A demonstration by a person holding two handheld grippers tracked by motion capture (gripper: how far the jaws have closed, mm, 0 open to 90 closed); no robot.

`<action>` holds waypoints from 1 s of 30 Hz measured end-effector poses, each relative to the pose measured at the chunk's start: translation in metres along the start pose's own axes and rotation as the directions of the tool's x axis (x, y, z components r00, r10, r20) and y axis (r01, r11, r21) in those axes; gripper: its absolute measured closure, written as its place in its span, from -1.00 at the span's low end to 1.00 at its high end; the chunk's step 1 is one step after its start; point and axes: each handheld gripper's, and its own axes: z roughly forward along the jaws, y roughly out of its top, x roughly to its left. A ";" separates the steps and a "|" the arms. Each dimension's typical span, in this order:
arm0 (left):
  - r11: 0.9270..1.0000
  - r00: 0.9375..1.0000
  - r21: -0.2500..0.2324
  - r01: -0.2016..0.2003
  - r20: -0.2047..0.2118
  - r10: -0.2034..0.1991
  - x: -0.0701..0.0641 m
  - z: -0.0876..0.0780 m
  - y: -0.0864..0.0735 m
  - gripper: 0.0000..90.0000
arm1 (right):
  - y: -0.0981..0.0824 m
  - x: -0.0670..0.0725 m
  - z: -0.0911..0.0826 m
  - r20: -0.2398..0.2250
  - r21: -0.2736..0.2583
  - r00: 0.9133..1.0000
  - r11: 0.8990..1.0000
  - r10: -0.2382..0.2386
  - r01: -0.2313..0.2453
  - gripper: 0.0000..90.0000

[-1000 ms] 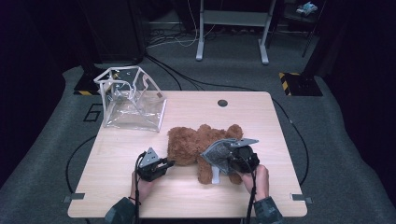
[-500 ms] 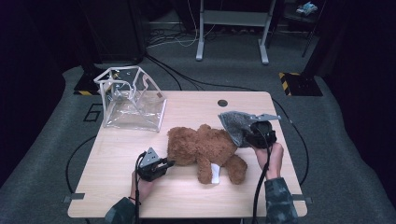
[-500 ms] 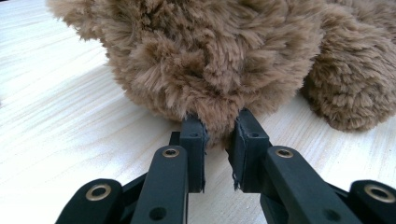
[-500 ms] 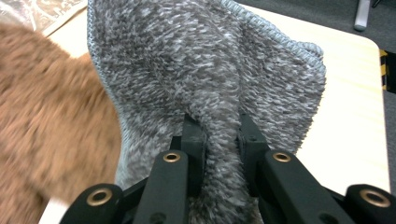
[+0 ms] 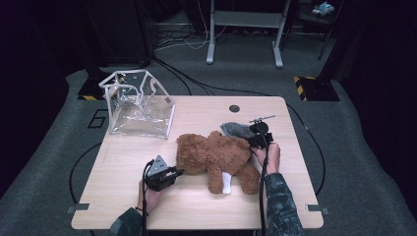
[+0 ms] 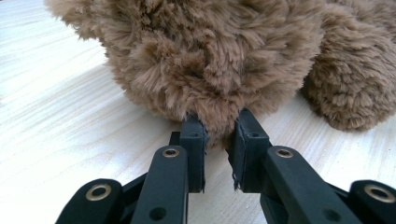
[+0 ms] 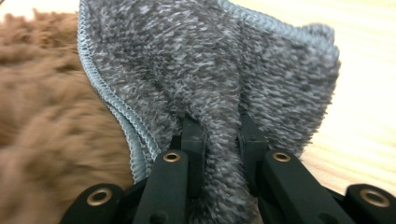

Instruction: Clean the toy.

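The brown teddy bear (image 5: pixel 216 158) lay near the middle of the table (image 5: pixel 123 196), a little toward the near edge and right of centre, with a white tag beside its lower leg. It looked soft, light and squashy, so a pinch of plush would probably drag it rather than lift it cleanly; a limb or a thick fold seemed the surest hold. The left gripper (image 6: pixel 219 135) was closed on a tuft of the bear's fur at its left side, resting on the wood. The grey cloth (image 7: pixel 210 79), a limp, fuzzy towelling piece with a stitched hem, was clamped as a fold between the jaws of the right gripper (image 7: pixel 220 133); it should bunch and drape freely, and an edge or fold grips best. A second before, that cloth lay over the bear's lower body near the near edge; since then the right gripper had carried it toward the far right part of the table, just beyond the bear. The left gripper had stayed put. A clear bag (image 5: pixel 140 105) stood at the far left corner.
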 end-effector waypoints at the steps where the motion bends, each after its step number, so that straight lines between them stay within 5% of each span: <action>1: 1.000 1.000 0.000 0.000 0.001 0.000 0.000 0.000 0.000 0.70 | -0.002 -0.002 0.001 0.001 -0.005 1.000 1.000 0.005 -0.005 0.73; 11: 1.000 1.000 0.004 0.000 -0.004 0.000 -0.001 0.001 0.000 0.70 | -0.002 -0.018 -0.009 0.182 0.020 0.983 1.000 0.004 -0.008 0.72; 14: 1.000 1.000 0.000 0.005 -0.005 -0.005 -0.001 0.001 0.000 0.70 | -0.003 -0.022 -0.023 0.165 -0.025 0.985 0.999 0.047 -0.043 0.72; 16: 1.000 1.000 0.003 -0.002 -0.007 0.002 -0.001 0.001 0.000 0.70 | -0.001 -0.020 -0.033 0.111 -0.078 0.993 0.996 0.045 -0.036 0.72; 18: 1.000 1.000 0.003 -0.003 -0.007 0.003 -0.001 0.001 0.000 0.70 | 0.003 -0.011 -0.037 0.057 -0.101 0.998 0.995 0.006 -0.001 0.72; 21: 1.000 1.000 0.001 -0.001 -0.008 0.001 0.000 0.001 0.000 0.70 | 0.006 0.006 -0.025 0.026 -0.057 0.998 0.997 -0.054 0.056 0.72; 24: 1.000 1.000 0.003 0.004 0.000 -0.004 0.000 0.001 0.000 0.70 | 0.003 0.009 -0.005 0.047 0.019 0.996 0.997 -0.076 0.075 0.72; 26: 1.000 1.000 0.003 0.001 -0.003 -0.001 0.000 0.001 0.000 0.70 | 0.000 0.003 -0.001 0.040 0.026 0.997 0.998 -0.064 0.063 0.73; 30: 1.000 1.000 0.004 -0.004 -0.006 0.004 -0.001 0.001 0.000 0.70 | -0.002 -0.005 -0.002 0.111 0.018 0.992 0.999 -0.053 0.051 0.73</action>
